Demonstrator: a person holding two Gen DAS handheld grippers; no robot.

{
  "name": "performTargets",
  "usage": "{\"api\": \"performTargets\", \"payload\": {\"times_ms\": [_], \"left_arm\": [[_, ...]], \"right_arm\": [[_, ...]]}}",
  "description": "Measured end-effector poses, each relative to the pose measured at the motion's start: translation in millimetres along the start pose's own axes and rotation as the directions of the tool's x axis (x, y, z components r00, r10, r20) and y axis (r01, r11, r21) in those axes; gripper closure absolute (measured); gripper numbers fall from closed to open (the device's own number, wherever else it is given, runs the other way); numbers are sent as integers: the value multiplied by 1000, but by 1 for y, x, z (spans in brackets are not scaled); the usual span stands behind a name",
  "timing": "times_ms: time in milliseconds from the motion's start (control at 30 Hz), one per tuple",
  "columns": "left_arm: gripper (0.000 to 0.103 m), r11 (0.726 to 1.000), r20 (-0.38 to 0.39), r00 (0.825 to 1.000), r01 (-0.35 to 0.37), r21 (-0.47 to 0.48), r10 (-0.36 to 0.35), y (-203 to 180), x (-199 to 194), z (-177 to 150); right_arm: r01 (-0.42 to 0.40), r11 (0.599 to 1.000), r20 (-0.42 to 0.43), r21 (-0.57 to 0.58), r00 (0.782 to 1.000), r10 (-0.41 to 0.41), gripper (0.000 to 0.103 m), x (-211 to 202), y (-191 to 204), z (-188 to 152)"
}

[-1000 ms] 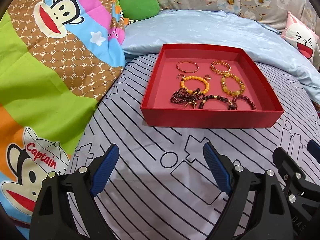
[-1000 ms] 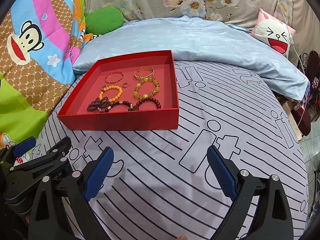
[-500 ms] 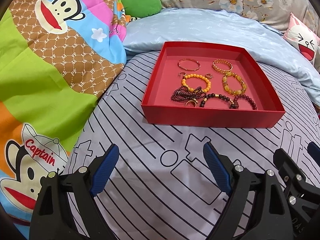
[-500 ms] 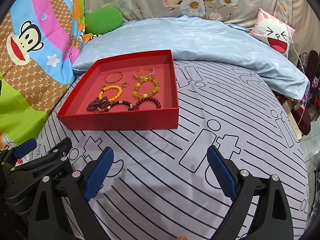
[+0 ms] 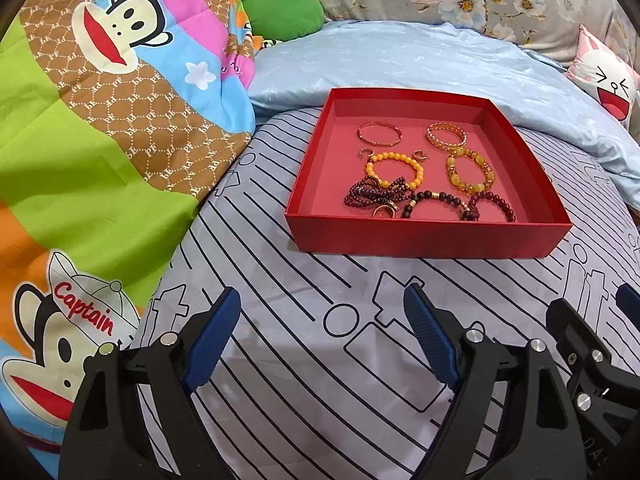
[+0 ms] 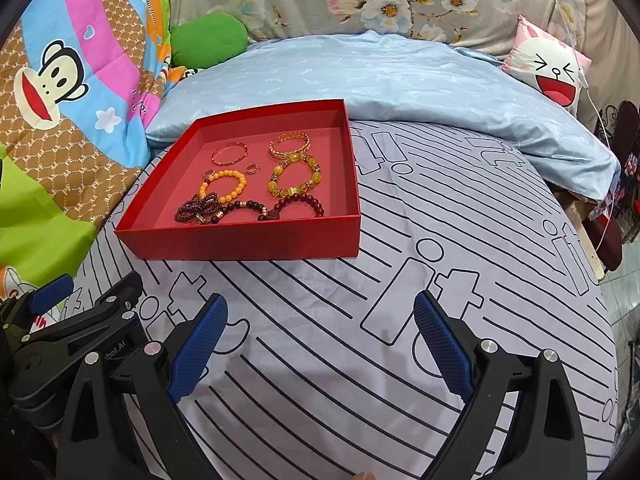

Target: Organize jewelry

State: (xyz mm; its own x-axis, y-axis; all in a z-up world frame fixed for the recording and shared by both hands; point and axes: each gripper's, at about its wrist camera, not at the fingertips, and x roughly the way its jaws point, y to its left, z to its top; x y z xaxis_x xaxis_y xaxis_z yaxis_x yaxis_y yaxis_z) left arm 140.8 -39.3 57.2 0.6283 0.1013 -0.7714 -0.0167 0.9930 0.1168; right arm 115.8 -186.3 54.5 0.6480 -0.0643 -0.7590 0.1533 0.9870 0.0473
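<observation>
A shallow red tray (image 5: 424, 240) (image 6: 248, 240) sits on a striped bed sheet. Inside lie a thin gold bangle (image 5: 378, 134) (image 6: 229, 153), a patterned gold bangle (image 5: 445, 135), an orange bead bracelet (image 5: 394, 170) (image 6: 223, 186), a yellow bead bracelet (image 5: 470, 174) (image 6: 293, 179), dark red bead strands (image 5: 372, 196) and a dark bead bracelet (image 5: 492, 204), plus small rings (image 5: 366, 153). My left gripper (image 5: 324, 340) is open and empty, well short of the tray. My right gripper (image 6: 320, 344) is open and empty too, near the tray's front right.
A colourful monkey-print quilt (image 5: 100, 140) is bunched on the left. A pale blue duvet (image 6: 380, 80) lies behind the tray, with a green cushion (image 6: 208, 40) and a pink cartoon pillow (image 6: 552, 68). The bed edge drops off at right (image 6: 592, 248).
Both grippers have stayed open and nearly still. The left view has drifted slightly, so the tray sits a little lower and further right.
</observation>
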Motion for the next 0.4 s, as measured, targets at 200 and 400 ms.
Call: {"api": "performTargets", "payload": {"times_ms": [200, 400], "left_arm": [[24, 1000, -10, 1000, 4, -3, -4, 1, 1, 1], [24, 1000, -24, 1000, 5, -16, -5, 2, 3, 0]], "right_arm": [[-3, 1000, 1, 0, 1000, 3, 13, 0, 0, 0], [-2, 1000, -1, -2, 1000, 2, 13, 1, 1, 0]]}}
